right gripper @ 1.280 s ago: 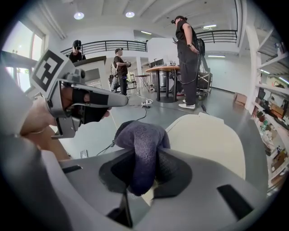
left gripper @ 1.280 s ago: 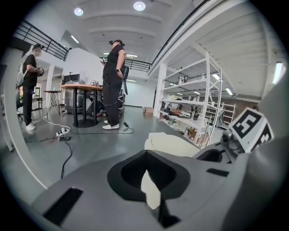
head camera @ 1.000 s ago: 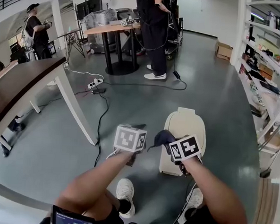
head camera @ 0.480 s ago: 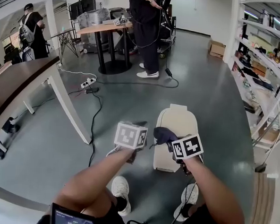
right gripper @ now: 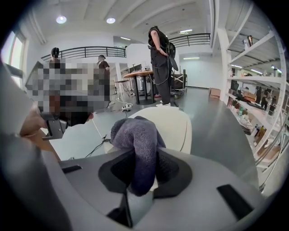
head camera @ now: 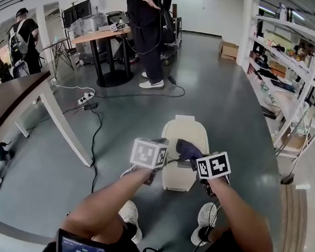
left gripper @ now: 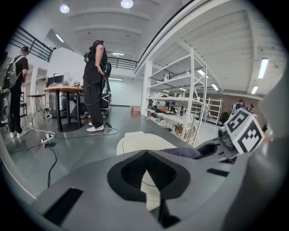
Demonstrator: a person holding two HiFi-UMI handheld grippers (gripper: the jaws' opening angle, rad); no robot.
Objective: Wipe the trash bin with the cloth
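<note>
Jaws of right gripper [right gripper: 135,182] are clamping the dark cloth [right gripper: 135,140] over the trash bin [right gripper: 176,128] lid, contact unclear. Left gripper [left gripper: 151,200] is sitting closed and empty at the bin's left. Likely step: starting the wipe. Next move is calling for pressing down and stroking across the lid.

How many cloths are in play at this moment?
1. A dark grey-purple cloth is clamped in the right gripper, bunched over the cream trash bin. The left gripper is shut with nothing in it. Others could lie outside the views.
</note>
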